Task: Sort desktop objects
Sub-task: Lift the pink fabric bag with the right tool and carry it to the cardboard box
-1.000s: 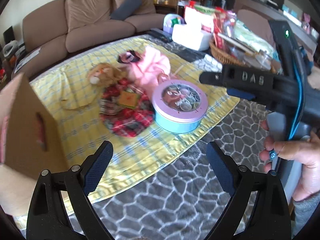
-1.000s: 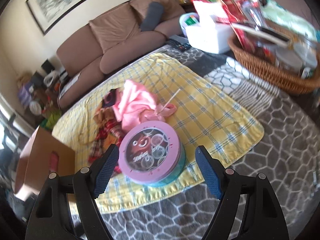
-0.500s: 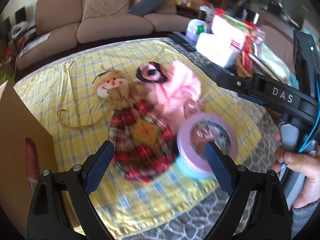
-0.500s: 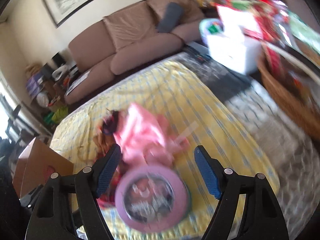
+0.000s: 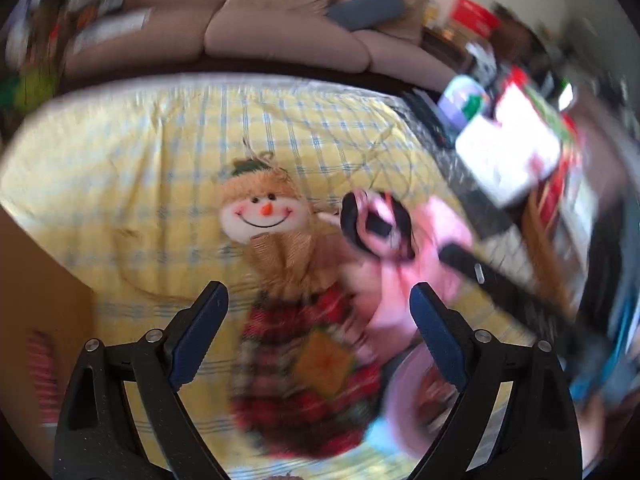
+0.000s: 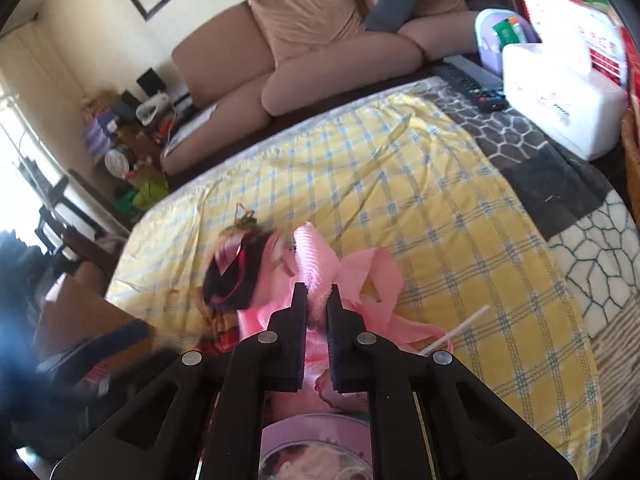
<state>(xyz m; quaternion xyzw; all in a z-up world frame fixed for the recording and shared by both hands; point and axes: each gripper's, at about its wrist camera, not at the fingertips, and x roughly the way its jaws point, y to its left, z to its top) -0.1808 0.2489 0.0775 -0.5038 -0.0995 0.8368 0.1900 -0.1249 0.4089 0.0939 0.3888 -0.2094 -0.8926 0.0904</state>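
Observation:
On the yellow checked cloth (image 5: 120, 184) lie a snowman doll (image 5: 276, 240) in a red plaid dress, a pink knit garment (image 6: 316, 264) with a black and pink bow (image 6: 232, 276), and a round pink tin (image 6: 312, 448). My right gripper (image 6: 318, 296) is shut on a fold of the pink garment, just above the tin. My left gripper (image 5: 318, 312) is open and empty, hovering over the doll's plaid body. The right gripper's arm (image 5: 500, 280) shows at the right of the left wrist view.
A brown cardboard box (image 5: 36, 312) stands at the left edge of the cloth. A white tissue box (image 6: 560, 96), a remote (image 6: 476, 84) and a wicker basket (image 6: 632, 148) sit at the right. A brown sofa (image 6: 320, 48) is behind the table.
My right gripper moved forward past the tin and shut on the pink garment. My left gripper moved forward over the doll and stays open.

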